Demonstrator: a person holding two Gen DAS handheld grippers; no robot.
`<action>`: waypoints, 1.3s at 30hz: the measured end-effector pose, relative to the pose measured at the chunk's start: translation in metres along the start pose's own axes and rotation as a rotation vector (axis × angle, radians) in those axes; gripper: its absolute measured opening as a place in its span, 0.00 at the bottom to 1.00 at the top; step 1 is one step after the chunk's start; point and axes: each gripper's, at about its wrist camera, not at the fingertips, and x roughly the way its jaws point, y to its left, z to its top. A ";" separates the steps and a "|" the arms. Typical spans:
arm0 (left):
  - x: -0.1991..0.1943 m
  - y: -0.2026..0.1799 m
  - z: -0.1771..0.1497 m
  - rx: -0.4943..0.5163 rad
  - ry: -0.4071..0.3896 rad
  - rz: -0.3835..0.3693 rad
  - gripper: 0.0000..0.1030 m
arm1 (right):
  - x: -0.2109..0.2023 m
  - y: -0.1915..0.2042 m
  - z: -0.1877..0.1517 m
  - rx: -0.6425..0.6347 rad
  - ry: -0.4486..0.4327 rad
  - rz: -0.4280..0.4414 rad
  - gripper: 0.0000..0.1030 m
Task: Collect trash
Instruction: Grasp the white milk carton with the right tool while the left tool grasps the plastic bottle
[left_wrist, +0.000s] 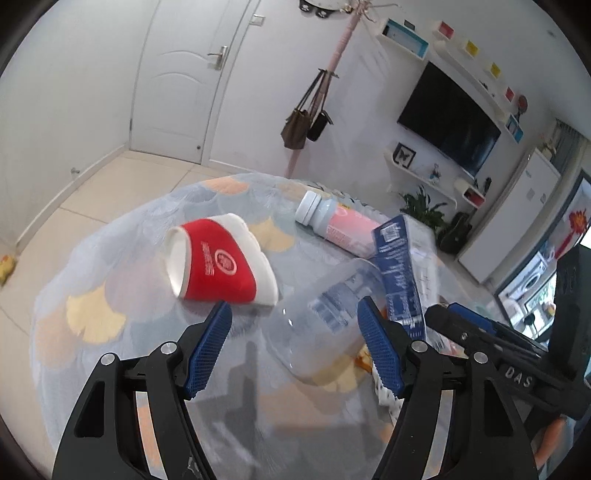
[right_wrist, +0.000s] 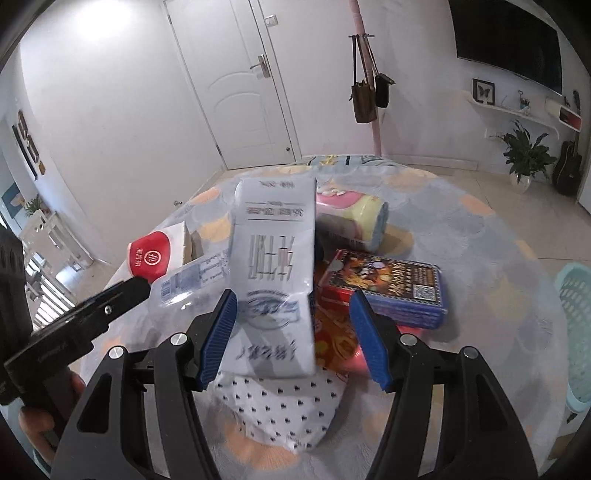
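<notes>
Left tongs (left_wrist: 294, 345) gaping at clear bottle (left_wrist: 325, 325); right tongs (right_wrist: 293, 338) gaping by carton (right_wrist: 275, 280)

The letters "DAS" are showing in raised print on the black body of the right gripper (left_wrist: 517, 380) at the right edge of the left wrist view. Print on the red cup (left_wrist: 221, 264), milk carton (right_wrist: 275, 266) and blue box (right_wrist: 402, 291) is staying too blurred to read.

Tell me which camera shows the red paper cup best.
The left wrist view: the red paper cup lies on its side in full sight, mouth and logo clear. The right wrist view shows only its red end, the rest cut off behind the clear bottle.
</notes>
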 end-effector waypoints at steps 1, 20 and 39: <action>0.005 0.001 0.003 0.001 0.012 -0.010 0.67 | 0.003 0.002 0.001 -0.003 0.001 -0.002 0.60; 0.028 0.009 -0.006 -0.025 0.079 -0.120 0.65 | 0.024 0.017 0.003 -0.062 0.036 -0.033 0.46; 0.067 -0.054 0.015 0.403 0.224 -0.013 0.68 | -0.060 -0.049 -0.024 0.060 -0.069 -0.053 0.46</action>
